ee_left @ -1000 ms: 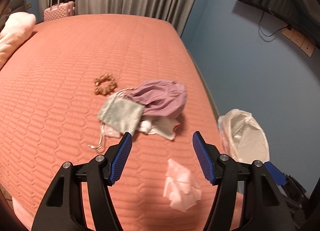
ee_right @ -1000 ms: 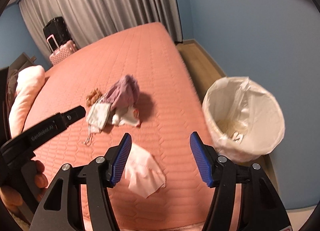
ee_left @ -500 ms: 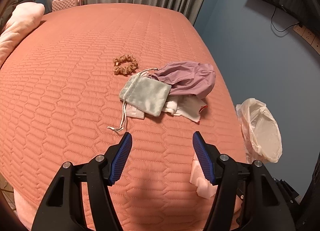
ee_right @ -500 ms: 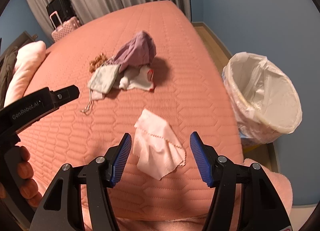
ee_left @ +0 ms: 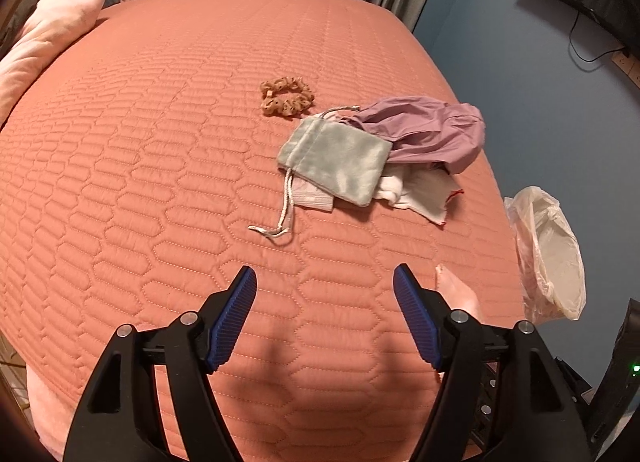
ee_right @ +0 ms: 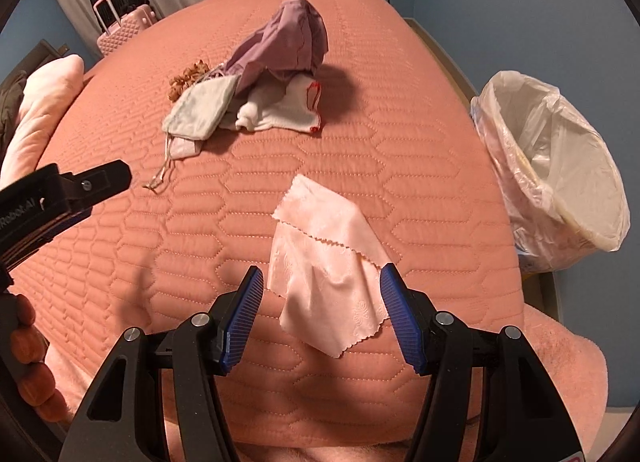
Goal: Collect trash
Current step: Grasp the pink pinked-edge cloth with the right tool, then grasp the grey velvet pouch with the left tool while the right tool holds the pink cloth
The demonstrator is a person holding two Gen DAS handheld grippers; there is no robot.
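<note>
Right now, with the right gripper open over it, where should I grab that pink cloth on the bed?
Take the pink cloth at its raised fold in the near half, coming straight down. It lies limp and flat on the bed, so only that puckered ridge gives the right gripper something to pinch.

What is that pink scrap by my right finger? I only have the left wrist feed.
Observer: A pink cloth with zigzag edges, folded over, lying on the bed.
Operator: Right gripper on it?
Observer: The right gripper is open, with a finger on either side of the cloth, not closed on it.
Operator: Bin usable?
Observer: The bin stands beside the bed, mouth open and lined with a plastic bag. Its bottom is out of sight.
</note>
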